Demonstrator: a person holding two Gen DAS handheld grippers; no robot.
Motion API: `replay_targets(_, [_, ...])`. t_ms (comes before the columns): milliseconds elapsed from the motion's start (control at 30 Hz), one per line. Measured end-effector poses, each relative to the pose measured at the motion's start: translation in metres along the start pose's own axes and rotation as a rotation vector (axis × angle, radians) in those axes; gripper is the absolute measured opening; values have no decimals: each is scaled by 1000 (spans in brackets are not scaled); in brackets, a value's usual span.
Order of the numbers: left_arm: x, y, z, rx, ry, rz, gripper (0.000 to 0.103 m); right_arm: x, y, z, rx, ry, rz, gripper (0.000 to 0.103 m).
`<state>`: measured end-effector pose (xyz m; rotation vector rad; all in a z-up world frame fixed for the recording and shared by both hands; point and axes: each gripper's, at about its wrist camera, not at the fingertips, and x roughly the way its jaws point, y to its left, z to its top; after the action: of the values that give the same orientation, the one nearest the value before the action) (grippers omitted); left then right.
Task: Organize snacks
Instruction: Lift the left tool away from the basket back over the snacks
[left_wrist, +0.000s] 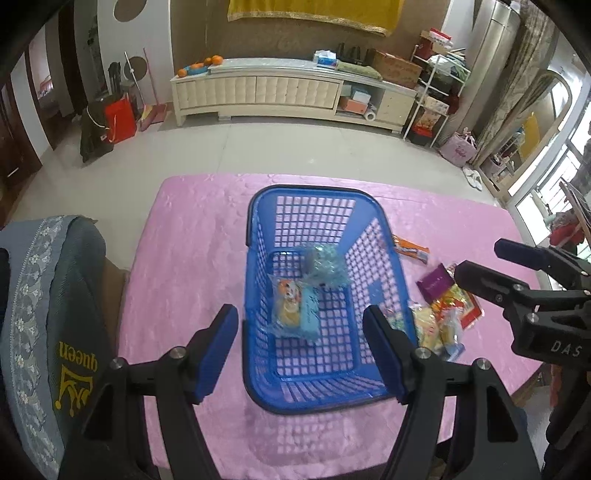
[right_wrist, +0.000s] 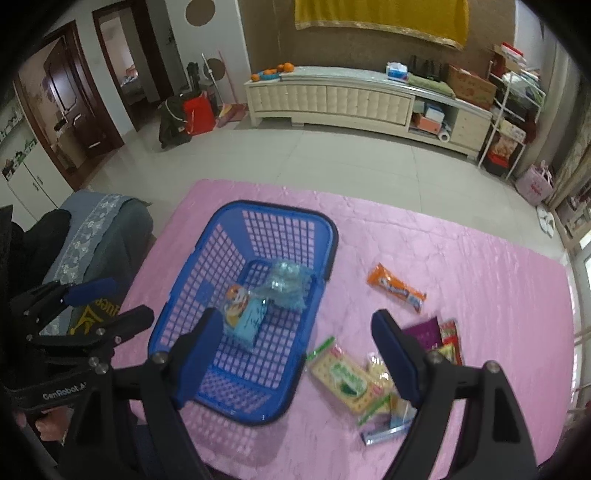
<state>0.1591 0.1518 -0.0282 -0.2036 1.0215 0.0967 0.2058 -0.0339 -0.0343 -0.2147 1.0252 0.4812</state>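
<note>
A blue plastic basket (left_wrist: 258, 236) (right_wrist: 325, 236) stands on the pink table. Inside lie a clear blue bag (left_wrist: 327, 266) (right_wrist: 290, 282) and a light-blue and orange snack packet (left_wrist: 295, 308) (right_wrist: 245, 315). Right of the basket lie loose snacks: an orange bar (right_wrist: 397, 290) (left_wrist: 412, 251), a green cracker pack (right_wrist: 345, 378), a purple packet (right_wrist: 424, 334) (left_wrist: 436, 282) and a red-yellow packet (right_wrist: 450, 339) (left_wrist: 461, 304). My left gripper (left_wrist: 301, 347) is open and empty above the basket's near end. My right gripper (right_wrist: 299, 358) is open and empty between the basket and the loose snacks.
A chair with a grey-blue embroidered cover (left_wrist: 48, 295) (right_wrist: 99, 229) stands at the table's left side. The pink tablecloth (left_wrist: 192, 236) (right_wrist: 480, 266) ends at the far edge toward a tiled floor. A white cabinet (left_wrist: 280, 92) lines the far wall.
</note>
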Motion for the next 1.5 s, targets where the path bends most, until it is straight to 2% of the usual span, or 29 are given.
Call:
replay_targets(333, [-19, -45, -25, 44, 7, -11, 68, -31, -33, -38, 42, 7, 14, 86])
replay_targets(700, [-11, -119, -43, 131, 31, -40, 68, -54, -92, -80, 107, -5, 30, 86])
replay_targets(967, [25, -168, -58, 176, 93, -73, 68, -42, -152, -116, 196, 35, 42, 86])
replay_targets(1200, [72, -204, -73, 204, 174, -86, 68, -17, -185, -142, 228, 66, 28, 86])
replay_targets(1300, [94, -212, -82, 207, 202, -84, 68, 0, -197, -152, 234, 85, 34, 86])
replay_targets(1500, [121, -208, -105, 169, 184, -70, 68, 25, -205, -165, 185, 80, 51, 85])
